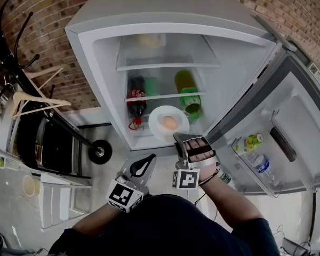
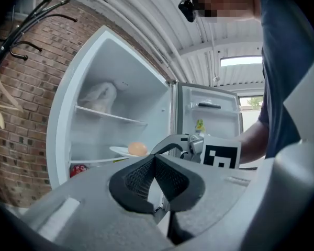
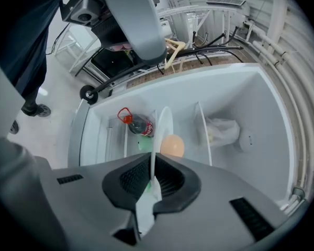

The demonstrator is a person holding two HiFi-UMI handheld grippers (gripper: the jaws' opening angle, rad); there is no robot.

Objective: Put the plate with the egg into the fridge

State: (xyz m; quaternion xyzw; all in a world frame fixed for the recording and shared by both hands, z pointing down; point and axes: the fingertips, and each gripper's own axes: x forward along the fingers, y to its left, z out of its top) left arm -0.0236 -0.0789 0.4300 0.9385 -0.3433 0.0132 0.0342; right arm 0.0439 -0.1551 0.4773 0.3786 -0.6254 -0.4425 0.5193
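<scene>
A white plate carrying a brown egg hangs level at the mouth of the open fridge, in front of the lower glass shelf. My right gripper is shut on the plate's near rim. The right gripper view shows the plate edge-on between the jaws of the right gripper, with the egg beyond. My left gripper hangs below and left of the plate, shut and empty. The left gripper looks at the plate and egg from the side.
A cola bottle and green bottles stand on the shelf behind the plate. A pale bag lies on the upper shelf. The fridge door swings open to the right, with bottles in its racks. A wheeled rack stands left.
</scene>
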